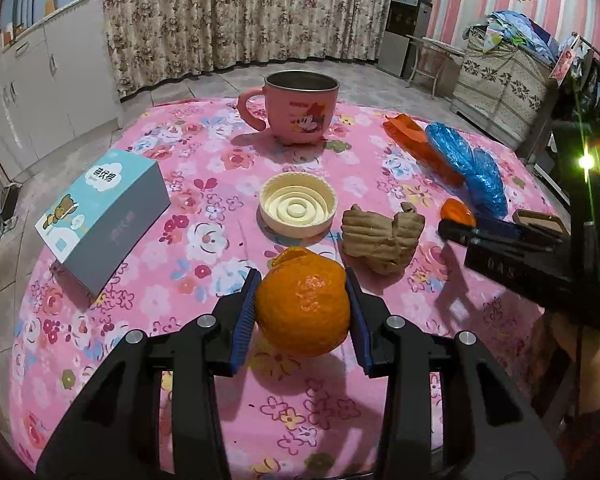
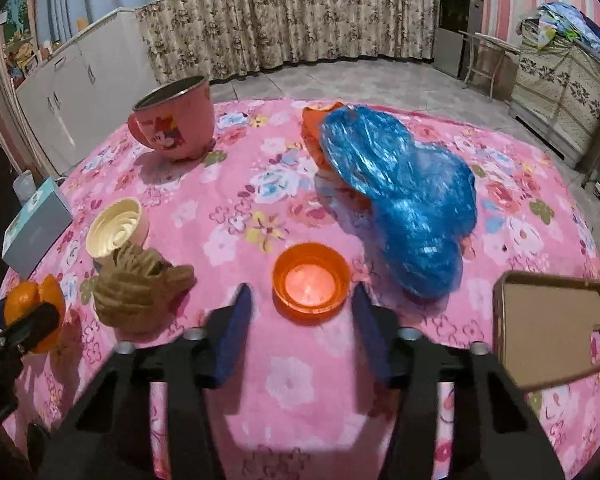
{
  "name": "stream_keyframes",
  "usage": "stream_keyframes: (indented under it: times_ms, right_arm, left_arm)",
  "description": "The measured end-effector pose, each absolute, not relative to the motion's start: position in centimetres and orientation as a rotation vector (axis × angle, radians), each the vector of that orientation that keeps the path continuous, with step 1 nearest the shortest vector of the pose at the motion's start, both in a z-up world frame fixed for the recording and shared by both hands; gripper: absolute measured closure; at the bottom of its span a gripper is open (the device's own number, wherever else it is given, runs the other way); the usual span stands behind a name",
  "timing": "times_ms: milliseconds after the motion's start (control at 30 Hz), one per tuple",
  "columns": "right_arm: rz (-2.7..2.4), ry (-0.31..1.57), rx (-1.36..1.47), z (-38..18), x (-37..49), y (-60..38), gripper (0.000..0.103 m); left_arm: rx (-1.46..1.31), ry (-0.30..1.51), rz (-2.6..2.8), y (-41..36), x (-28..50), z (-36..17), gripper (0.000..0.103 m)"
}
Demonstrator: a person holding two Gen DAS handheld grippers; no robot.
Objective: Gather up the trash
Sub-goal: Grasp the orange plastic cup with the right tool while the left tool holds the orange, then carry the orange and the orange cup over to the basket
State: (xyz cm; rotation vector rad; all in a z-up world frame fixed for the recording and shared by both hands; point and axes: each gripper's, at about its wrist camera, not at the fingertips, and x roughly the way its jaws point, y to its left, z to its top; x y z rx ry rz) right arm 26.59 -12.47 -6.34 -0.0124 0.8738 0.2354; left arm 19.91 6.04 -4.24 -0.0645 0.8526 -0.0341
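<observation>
Orange peel: a hollow orange mandarin peel (image 1: 303,312), round and torn at the top; it sits between the blue pads of the left claw (image 1: 302,316), which pinches it above the pink flowered counter (image 1: 204,184)
Left claw: pressed on both sides of the peel
Right claw: the right claw (image 2: 300,334) is spread; its pads flank a small orange plastic cap (image 2: 310,282) without touching it; the view is blurred
Near trash: a crumpled brown paper wad (image 1: 380,236) lies just beyond the peel; a cream ribbed plastic lid (image 1: 297,210) lies behind it
Further out: a crinkled blue plastic bag (image 2: 400,200) over something orange; a pink cartoon mug (image 1: 298,106); a light blue carton box (image 1: 100,212); a brown phone case (image 2: 552,328)
</observation>
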Motion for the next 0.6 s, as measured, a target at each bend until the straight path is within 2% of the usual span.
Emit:
stream_keyframes:
  times_ms: [267,600]
  right_arm:
    - [0.260,0.827,-0.022,-5.1,23.9,-13.5,0.065]
    - [0.207,0.702,-0.033,-0.6,15.0,-20.1,0.065]
  left_arm:
    - [-0.046,0.850,-0.040,5.5,19.7,-4.2,0.063]
    - [0.013,0.815,-0.092,0.7,16.9,-2.8,0.063]
